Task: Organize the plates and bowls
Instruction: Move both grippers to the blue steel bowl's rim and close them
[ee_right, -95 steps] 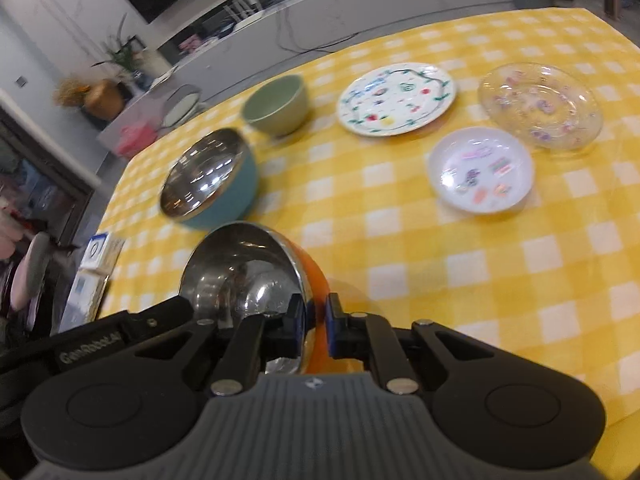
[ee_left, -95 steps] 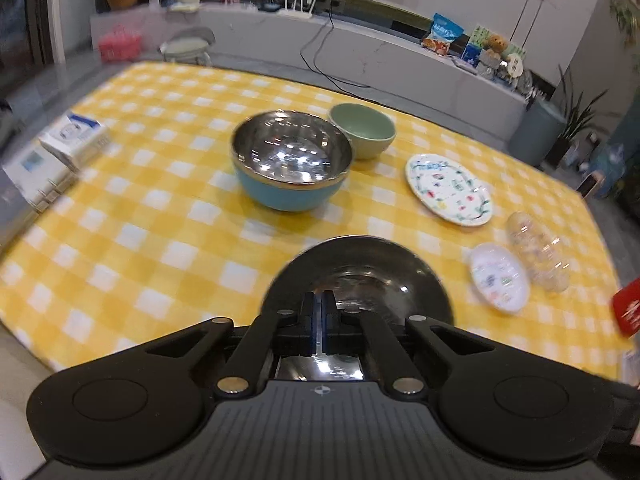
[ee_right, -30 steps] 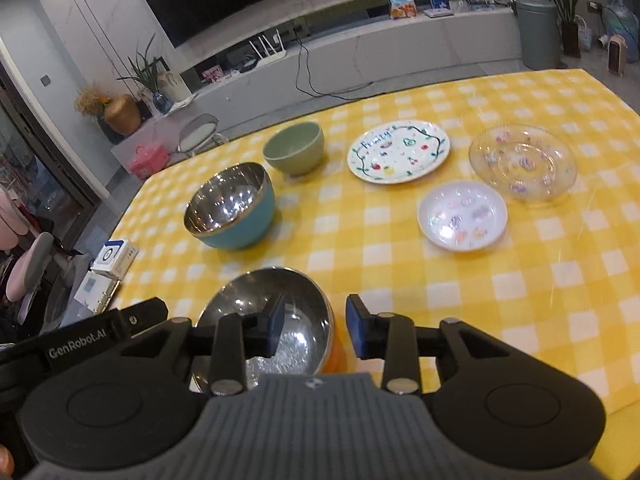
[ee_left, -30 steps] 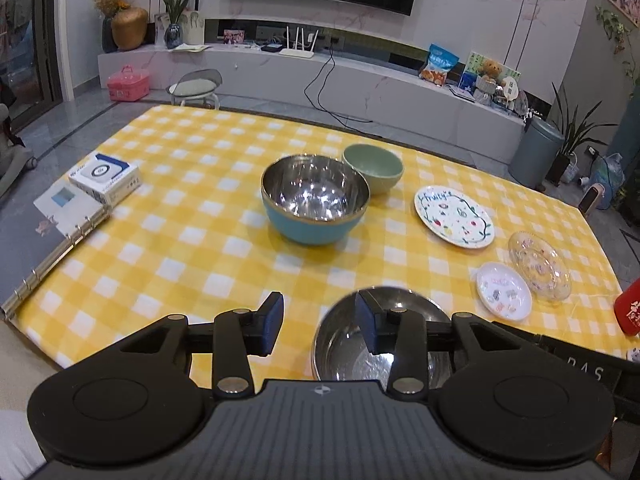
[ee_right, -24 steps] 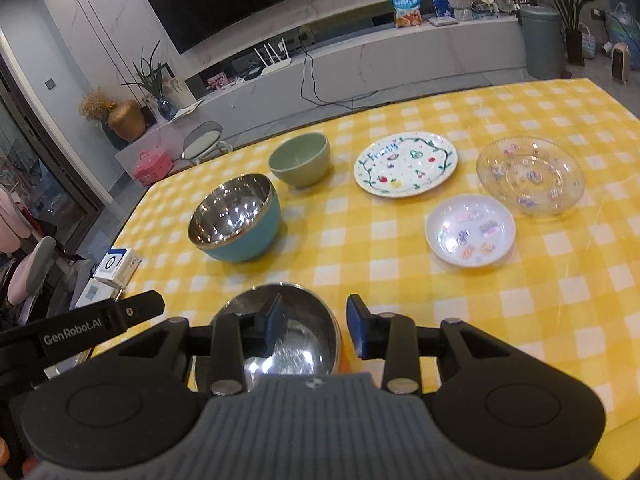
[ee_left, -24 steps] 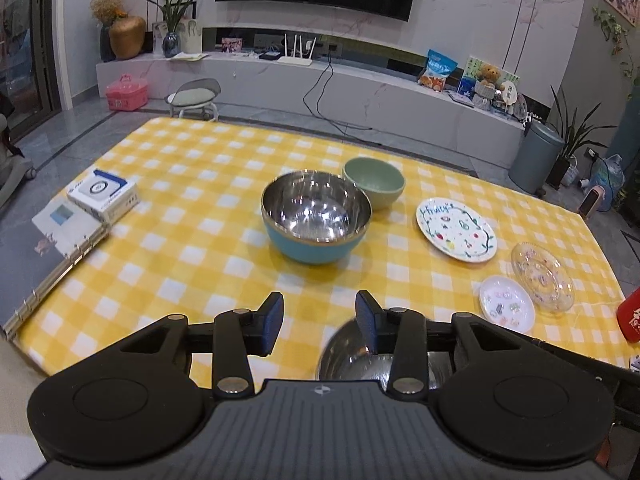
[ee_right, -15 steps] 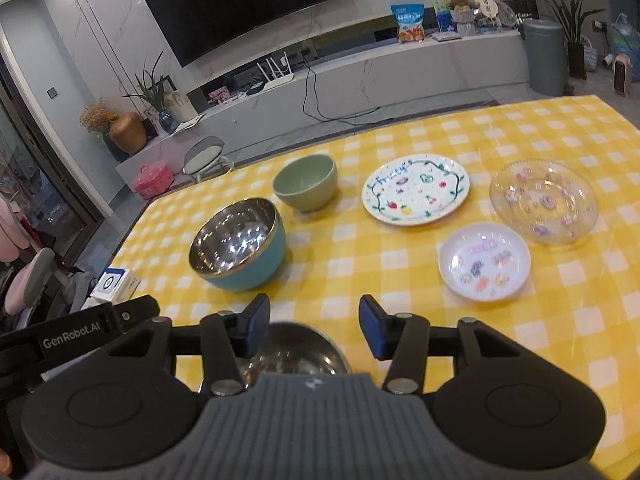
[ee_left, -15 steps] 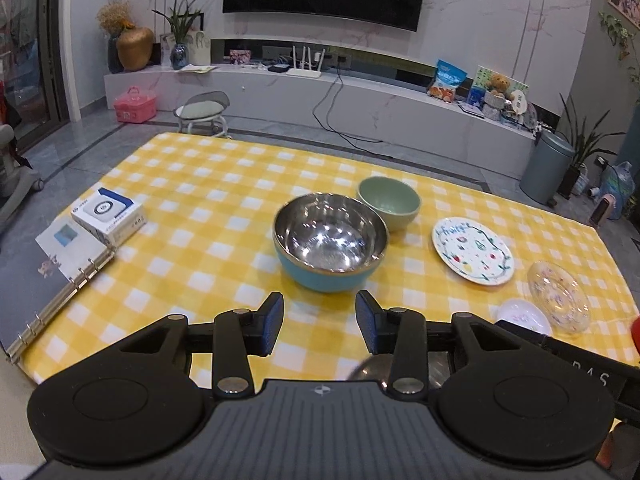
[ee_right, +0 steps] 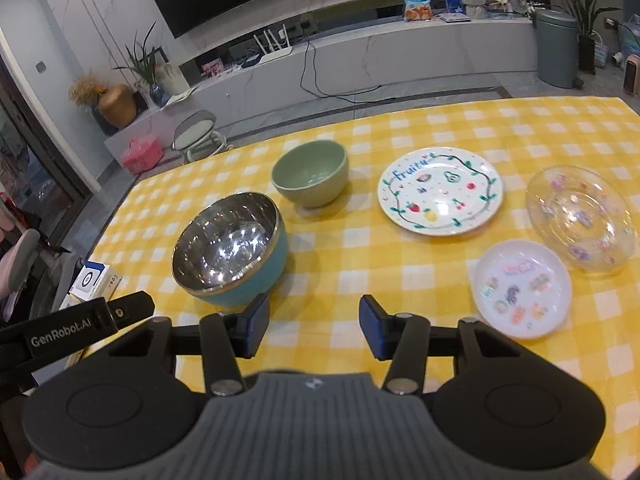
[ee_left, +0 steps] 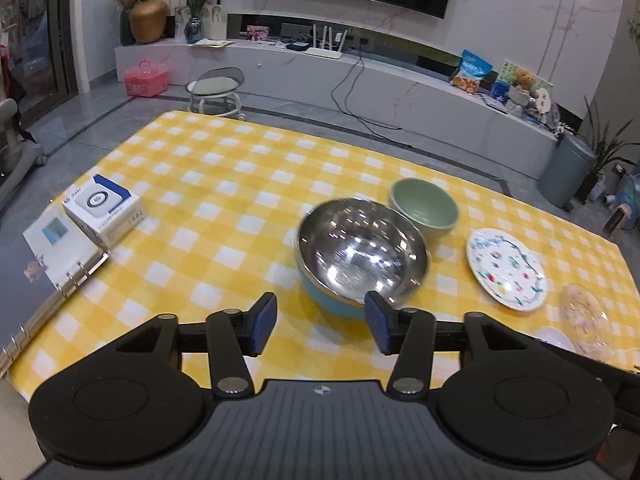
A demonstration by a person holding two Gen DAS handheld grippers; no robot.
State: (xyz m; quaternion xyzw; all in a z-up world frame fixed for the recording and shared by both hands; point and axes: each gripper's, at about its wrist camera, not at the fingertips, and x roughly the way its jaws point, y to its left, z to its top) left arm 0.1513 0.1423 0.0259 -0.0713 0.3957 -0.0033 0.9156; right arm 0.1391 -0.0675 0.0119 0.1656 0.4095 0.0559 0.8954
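Teal bowl (ee_left: 362,258) beyond left tool (ee_left: 322,322)

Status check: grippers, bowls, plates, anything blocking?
Left gripper opening, nothing between its jaws; right gripper open, empty. Blue steel bowl and green bowl apart, unstacked. Three plates lie separate. Nothing in the way.

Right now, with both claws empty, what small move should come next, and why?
Probably ease the left claw, whose jaws are opening with nothing between them, forward to the near rim of the blue steel-lined bowl. It sits just ahead, apart from the green bowl, still waiting to be grouped.
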